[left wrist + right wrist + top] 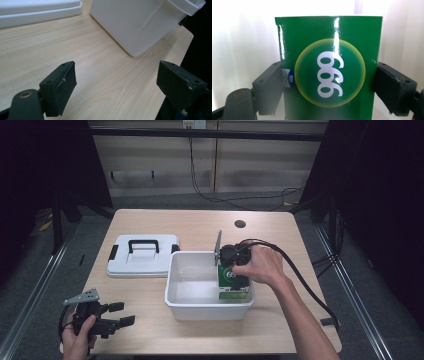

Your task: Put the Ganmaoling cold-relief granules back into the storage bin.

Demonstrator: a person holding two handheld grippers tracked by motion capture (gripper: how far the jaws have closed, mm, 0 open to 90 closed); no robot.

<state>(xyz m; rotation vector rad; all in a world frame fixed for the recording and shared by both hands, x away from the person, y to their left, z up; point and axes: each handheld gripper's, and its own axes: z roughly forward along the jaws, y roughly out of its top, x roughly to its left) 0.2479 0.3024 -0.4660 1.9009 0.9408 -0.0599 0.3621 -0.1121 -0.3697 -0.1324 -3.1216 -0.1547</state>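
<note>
The right gripper [329, 82] clamps the glossy green cardboard box [329, 67] upright inside the white plastic tub [172, 292]; the left gripper [116, 83] hangs wide open, empty, well apart.

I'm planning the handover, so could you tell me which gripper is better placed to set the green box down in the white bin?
Right: the right gripper grips the green box inside the white bin. The left gripper sits open beside it.
</note>
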